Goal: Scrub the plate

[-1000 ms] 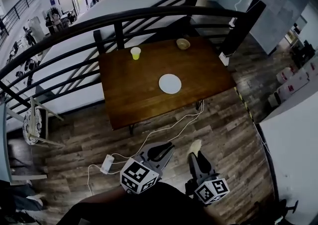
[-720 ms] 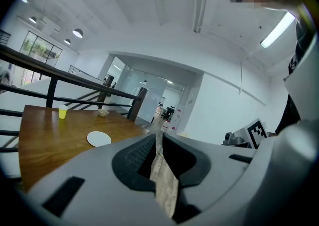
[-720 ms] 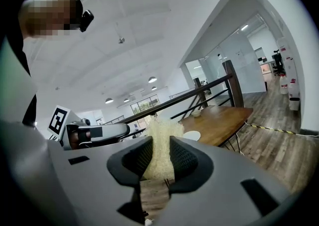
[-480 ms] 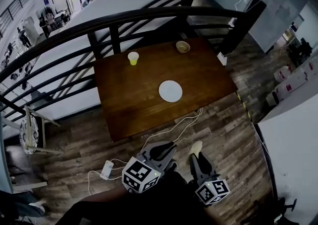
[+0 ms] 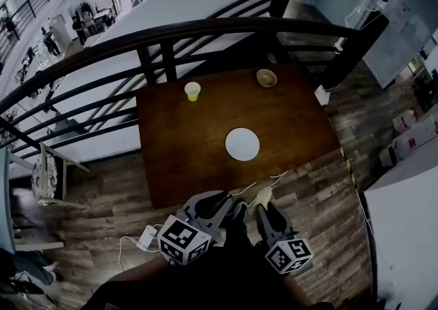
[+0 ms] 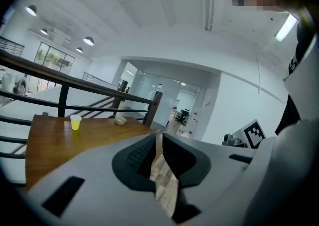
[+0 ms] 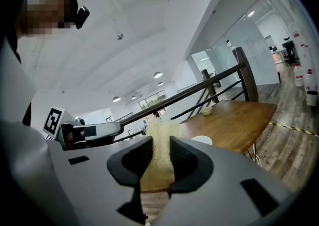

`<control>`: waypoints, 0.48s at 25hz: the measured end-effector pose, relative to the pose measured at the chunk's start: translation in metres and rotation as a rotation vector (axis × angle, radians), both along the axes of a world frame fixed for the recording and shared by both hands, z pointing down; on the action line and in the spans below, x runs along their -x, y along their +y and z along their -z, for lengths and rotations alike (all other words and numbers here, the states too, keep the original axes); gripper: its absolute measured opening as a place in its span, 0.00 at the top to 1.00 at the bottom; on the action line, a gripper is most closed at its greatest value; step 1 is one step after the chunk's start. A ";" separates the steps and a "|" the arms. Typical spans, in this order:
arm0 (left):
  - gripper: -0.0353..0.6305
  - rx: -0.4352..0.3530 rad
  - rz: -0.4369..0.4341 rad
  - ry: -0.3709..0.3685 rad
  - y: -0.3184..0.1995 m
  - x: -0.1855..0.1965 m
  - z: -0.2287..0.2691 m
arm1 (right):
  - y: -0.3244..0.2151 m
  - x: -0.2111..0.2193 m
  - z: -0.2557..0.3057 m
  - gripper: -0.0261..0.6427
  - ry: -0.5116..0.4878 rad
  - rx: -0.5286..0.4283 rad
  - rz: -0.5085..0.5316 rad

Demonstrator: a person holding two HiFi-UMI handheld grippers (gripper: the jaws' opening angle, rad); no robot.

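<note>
A white plate lies near the front middle of the brown wooden table; in the right gripper view the plate shows just past the jaws. Both grippers hang low over the floor, short of the table's near edge. My right gripper is shut on a yellowish fibrous scrubber that sticks out beyond its tips. My left gripper is shut with only a thin slit between its jaws and nothing held. The left gripper view does not show the plate.
A yellow cup and a small bowl stand at the table's far edge. A black railing runs behind the table. A white power strip with its cable lies on the wooden floor. A chair stands at the left.
The table and plate have come nearer and lower in the head view, so I have stepped toward the table. Both grippers keep the same hold and pose.
</note>
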State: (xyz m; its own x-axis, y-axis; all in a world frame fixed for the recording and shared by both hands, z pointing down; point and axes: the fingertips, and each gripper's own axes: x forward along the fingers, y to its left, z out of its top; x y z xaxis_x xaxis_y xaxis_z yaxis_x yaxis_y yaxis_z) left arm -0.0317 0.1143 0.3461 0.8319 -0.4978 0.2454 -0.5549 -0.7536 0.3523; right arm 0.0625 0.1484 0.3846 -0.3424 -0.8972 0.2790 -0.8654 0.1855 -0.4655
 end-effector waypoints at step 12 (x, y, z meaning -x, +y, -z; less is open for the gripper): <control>0.87 0.032 0.189 -0.038 -0.121 -0.063 -0.020 | -0.138 -0.076 -0.026 0.79 -0.067 0.082 0.161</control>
